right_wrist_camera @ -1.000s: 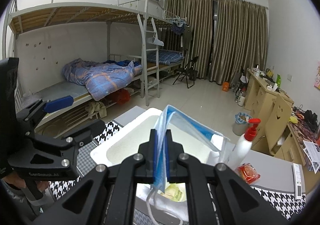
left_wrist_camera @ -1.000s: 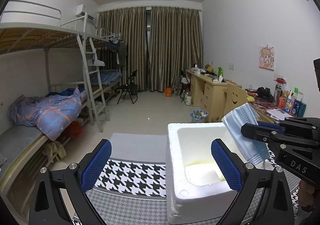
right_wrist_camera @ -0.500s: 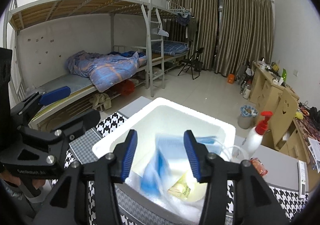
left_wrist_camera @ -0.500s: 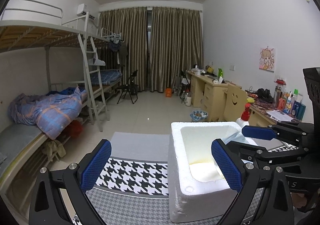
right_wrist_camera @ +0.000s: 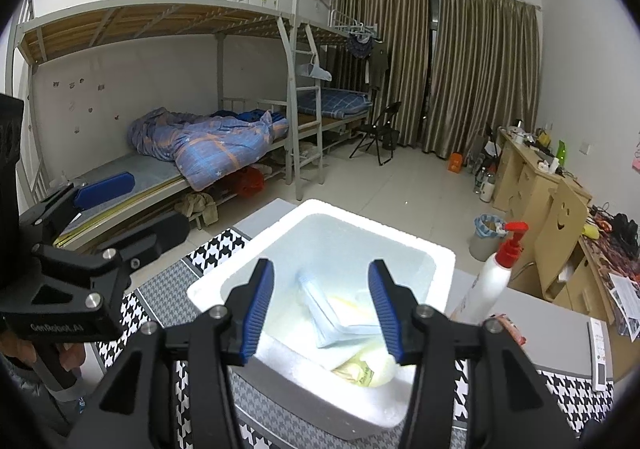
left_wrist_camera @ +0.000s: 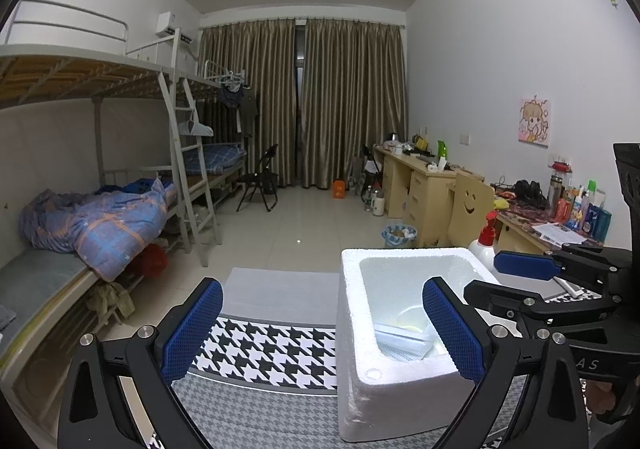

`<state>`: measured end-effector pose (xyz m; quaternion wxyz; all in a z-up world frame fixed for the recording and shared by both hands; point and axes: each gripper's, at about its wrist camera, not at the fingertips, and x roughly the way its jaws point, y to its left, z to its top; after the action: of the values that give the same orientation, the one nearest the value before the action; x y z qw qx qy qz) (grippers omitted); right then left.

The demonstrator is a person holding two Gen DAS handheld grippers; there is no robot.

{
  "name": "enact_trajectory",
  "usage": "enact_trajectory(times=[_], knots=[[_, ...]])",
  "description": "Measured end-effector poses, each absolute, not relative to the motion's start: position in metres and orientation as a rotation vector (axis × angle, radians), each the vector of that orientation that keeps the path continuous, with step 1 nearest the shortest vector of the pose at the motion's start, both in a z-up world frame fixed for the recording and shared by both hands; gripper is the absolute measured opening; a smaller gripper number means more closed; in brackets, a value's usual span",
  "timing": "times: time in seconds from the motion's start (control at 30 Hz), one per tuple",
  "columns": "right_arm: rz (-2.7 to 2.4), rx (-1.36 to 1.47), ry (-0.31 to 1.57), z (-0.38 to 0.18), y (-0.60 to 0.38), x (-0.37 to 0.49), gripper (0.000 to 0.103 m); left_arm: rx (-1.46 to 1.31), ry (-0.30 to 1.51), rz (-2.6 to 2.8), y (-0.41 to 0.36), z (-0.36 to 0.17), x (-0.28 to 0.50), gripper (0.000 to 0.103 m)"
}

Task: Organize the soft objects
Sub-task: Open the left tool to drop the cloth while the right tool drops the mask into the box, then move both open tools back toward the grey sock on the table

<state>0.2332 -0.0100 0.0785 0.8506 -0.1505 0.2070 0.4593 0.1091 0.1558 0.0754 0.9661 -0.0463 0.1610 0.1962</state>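
Both hand-held grippers gape empty, the right (right_wrist_camera: 322, 301) just opened over seemingly a face mask (right_wrist_camera: 332, 309) in the foam box (right_wrist_camera: 420, 249).

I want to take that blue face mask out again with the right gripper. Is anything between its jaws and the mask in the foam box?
Nothing visible does. The right gripper, whose jaws have just been opening, hangs over the white foam box, which has no lid. The blue face mask lies uppermost inside, on a yellowish packet, with nothing covering it.

A pale blue face mask (right_wrist_camera: 340, 311) lies flat and tilted inside the open white foam box (right_wrist_camera: 416, 401).
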Motion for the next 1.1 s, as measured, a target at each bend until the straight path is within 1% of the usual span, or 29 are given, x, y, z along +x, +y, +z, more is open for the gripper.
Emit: enact_trajectory(times=[0.03, 0.17, 0.23, 0.3, 0.4, 1.1], knots=[[0.965, -0.311, 0.430, 0.080, -0.013, 0.232, 0.065, -0.092, 0.325, 0.398, 0.155, 0.076, 0.108, 0.101], [0.969, -0.294, 0.421, 0.084, -0.018, 0.228, 0.068, -0.089, 0.323, 0.402, 0.152, 0.078, 0.106, 0.101], [0.961, -0.290, 0.411, 0.086, -0.021, 0.225, 0.080, -0.084, 0.322, 0.405, 0.149, 0.080, 0.105, 0.101], [0.944, -0.281, 0.389, 0.089, -0.023, 0.220, 0.087, -0.087, 0.322, 0.409, 0.146, 0.082, 0.103, 0.101], [0.945, -0.259, 0.371, 0.093, -0.028, 0.216, 0.093, -0.089, 0.319, 0.417, 0.142, 0.084, 0.100, 0.101], [0.932, -0.243, 0.319, 0.096, -0.057, 0.198, 0.094, -0.053, 0.283, 0.381, 0.111, 0.094, 0.080, 0.101]])
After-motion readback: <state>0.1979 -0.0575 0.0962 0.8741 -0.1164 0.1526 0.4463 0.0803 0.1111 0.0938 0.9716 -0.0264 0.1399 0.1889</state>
